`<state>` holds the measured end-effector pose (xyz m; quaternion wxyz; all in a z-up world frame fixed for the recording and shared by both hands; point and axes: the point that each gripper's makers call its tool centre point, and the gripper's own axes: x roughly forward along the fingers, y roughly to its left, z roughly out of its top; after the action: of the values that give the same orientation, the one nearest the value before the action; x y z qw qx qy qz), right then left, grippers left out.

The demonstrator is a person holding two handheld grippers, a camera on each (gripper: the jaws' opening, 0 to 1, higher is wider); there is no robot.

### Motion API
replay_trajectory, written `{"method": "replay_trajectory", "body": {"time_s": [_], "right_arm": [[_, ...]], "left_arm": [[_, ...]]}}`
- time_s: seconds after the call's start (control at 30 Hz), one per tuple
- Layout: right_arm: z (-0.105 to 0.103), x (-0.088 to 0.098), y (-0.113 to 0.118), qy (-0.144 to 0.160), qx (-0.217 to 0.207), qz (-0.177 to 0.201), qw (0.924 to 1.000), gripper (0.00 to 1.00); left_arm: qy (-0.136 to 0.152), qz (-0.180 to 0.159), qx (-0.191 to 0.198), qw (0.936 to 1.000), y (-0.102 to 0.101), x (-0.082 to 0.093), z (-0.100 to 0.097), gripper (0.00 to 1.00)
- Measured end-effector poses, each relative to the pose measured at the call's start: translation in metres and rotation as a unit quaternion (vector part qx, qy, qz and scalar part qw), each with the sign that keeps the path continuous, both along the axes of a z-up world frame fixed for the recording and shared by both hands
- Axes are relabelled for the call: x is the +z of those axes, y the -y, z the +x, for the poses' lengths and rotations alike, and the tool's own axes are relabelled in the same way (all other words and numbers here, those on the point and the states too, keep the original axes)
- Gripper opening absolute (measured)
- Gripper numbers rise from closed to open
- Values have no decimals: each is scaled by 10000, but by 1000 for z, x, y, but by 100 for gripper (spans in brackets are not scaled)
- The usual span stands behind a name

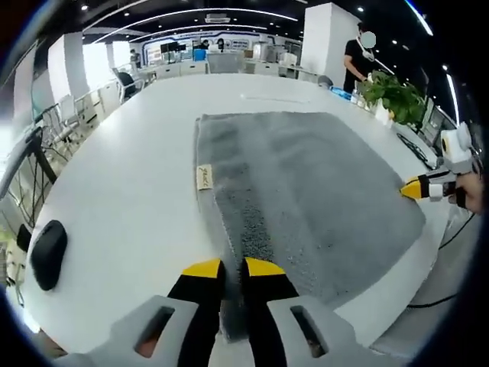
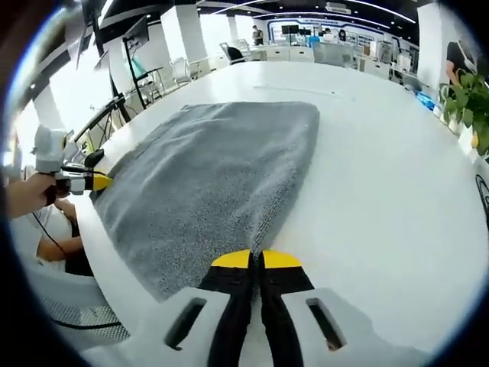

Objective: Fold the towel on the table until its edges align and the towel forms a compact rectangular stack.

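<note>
A grey towel (image 1: 306,176) lies flat on the white table (image 1: 130,176), with a small tag (image 1: 203,177) on its left border. In the left gripper view, my left gripper (image 1: 234,269) is shut on the towel's near corner, and grey cloth shows between its yellow tips. My right gripper (image 1: 412,188) reaches the towel's far right corner from the table's side. In the right gripper view, the right gripper (image 2: 257,260) is shut on the towel's (image 2: 206,168) near corner. The left gripper (image 2: 98,181) sits at the towel's left corner, held by a hand.
A black mouse (image 1: 47,252) lies near the table's left edge. A potted plant (image 1: 397,95) stands at the far right, and a person (image 1: 357,57) stands behind it. A cable hangs off the right edge. Bare white table (image 2: 382,191) lies right of the towel.
</note>
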<state>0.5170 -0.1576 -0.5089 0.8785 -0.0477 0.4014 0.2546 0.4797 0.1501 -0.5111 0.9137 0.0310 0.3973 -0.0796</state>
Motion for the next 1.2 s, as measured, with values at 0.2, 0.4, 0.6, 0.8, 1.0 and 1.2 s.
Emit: {"method": "replay_trajectory", "body": {"time_s": [0.2, 0.4, 0.6, 0.8, 1.0, 1.2], "right_arm": [[-2, -2, 20, 33, -183, -42, 9998, 0], [-2, 0, 51, 28, -357, -118, 9993, 0], [-5, 5, 91, 23, -648, -201, 9977, 0], [-11, 4, 125, -10, -862, -278, 9959, 0], [-18, 4, 148, -21, -922, -371, 9951, 0], [-19, 3, 164, -13, -968, -437, 9943, 0]], "left_arm": [[-52, -122, -102, 9999, 17, -3, 6, 9], [13, -216, -299, 9993, 47, -3, 6, 8], [9, -502, -494, 9975, 84, -4, 9, 8], [-2, -567, -785, 9953, 120, -3, 5, 8], [-67, -530, -1091, 9926, 143, -3, 0, 8], [-75, -554, -1275, 9903, 157, -5, -5, 8]]}}
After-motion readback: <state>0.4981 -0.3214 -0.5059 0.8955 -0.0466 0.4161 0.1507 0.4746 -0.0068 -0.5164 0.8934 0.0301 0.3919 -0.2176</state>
